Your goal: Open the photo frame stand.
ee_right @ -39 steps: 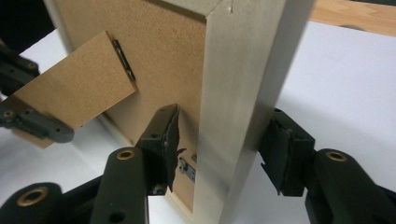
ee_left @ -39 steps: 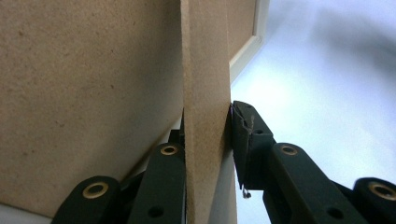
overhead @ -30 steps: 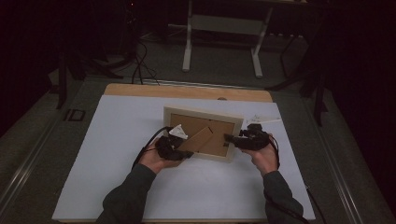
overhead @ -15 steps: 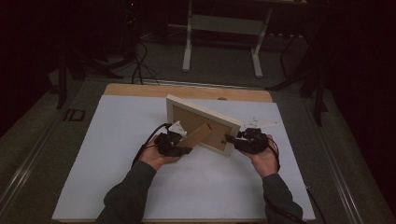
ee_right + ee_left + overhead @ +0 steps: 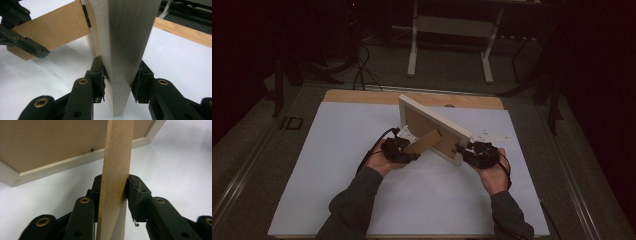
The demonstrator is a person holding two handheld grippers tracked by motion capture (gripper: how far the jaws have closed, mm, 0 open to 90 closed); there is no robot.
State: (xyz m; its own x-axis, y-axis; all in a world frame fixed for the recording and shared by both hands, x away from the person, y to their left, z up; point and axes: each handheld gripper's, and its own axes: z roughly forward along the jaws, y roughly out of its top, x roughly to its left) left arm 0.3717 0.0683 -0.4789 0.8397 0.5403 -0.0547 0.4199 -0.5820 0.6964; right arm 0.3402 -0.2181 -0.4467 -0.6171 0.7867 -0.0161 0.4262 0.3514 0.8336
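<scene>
Over white mat | left gripper (image 5: 113, 188) clamps stand leg (image 5: 117, 157) (hinged) | right gripper (image 5: 120, 75) clamps picture frame (image 5: 125, 37)

A white sheet (image 5: 337, 165) covers a wooden tabletop (image 5: 362, 96). Beyond it, a white metal stand (image 5: 449, 27) and dark cables (image 5: 362, 70) occupy the grey floor (image 5: 452, 75).

High view overhead, gripper views close, sharing frame (image 5: 434, 127)
</scene>
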